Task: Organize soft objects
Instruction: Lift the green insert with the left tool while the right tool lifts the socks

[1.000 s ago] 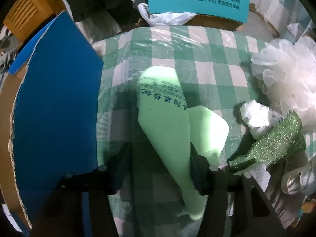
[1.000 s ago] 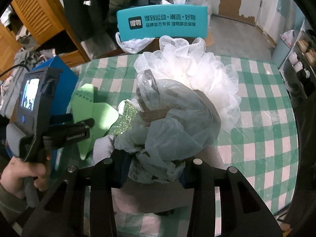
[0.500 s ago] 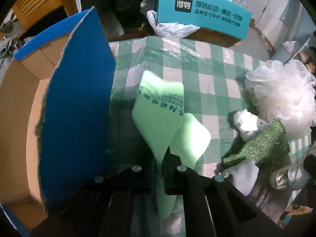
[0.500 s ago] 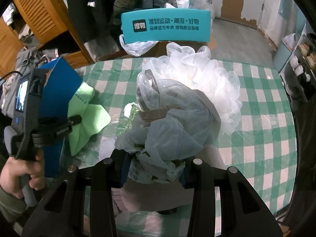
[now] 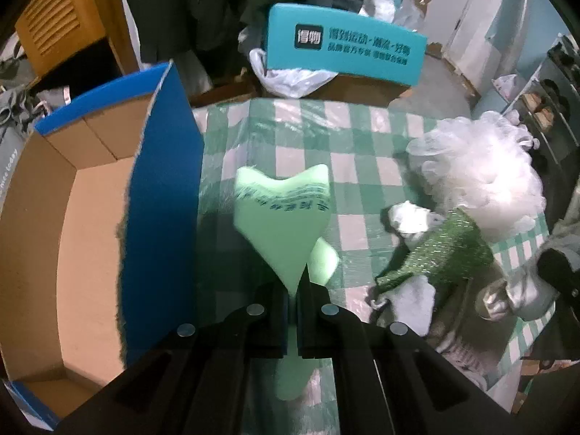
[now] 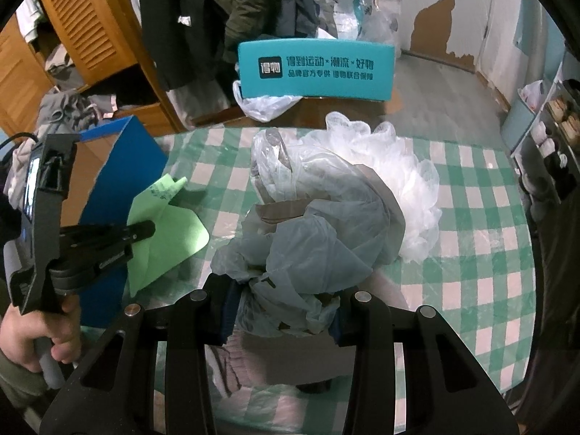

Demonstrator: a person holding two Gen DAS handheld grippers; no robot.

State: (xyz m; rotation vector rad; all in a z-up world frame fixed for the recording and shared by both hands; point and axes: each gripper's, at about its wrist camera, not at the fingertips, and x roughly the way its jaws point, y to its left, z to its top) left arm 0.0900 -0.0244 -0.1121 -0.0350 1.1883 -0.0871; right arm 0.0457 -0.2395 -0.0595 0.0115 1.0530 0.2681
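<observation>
Beside the open cardboard box [image 5: 72,239], the left gripper [image 5: 293,297] has its fingers pinched tight on the folded green foam sheet [image 5: 282,217], which hangs clear above the checked surface [image 5: 362,137], close to the box's blue flap [image 5: 163,195]. To do this step well, I judge the sheet should be carried over the flap's torn edge and lowered well inside before letting go, since the loose lower fold could catch on the flap. The left hand [image 6: 36,333] holds its tool roughly level, pointing across the surface. The right gripper [image 6: 279,311] has its fingers closed around a crumpled plastic bag [image 6: 308,224], held up in front of the white mesh puff [image 6: 391,166]. A glittery green cloth [image 5: 442,250] lies on the surface, touching the puff.
</observation>
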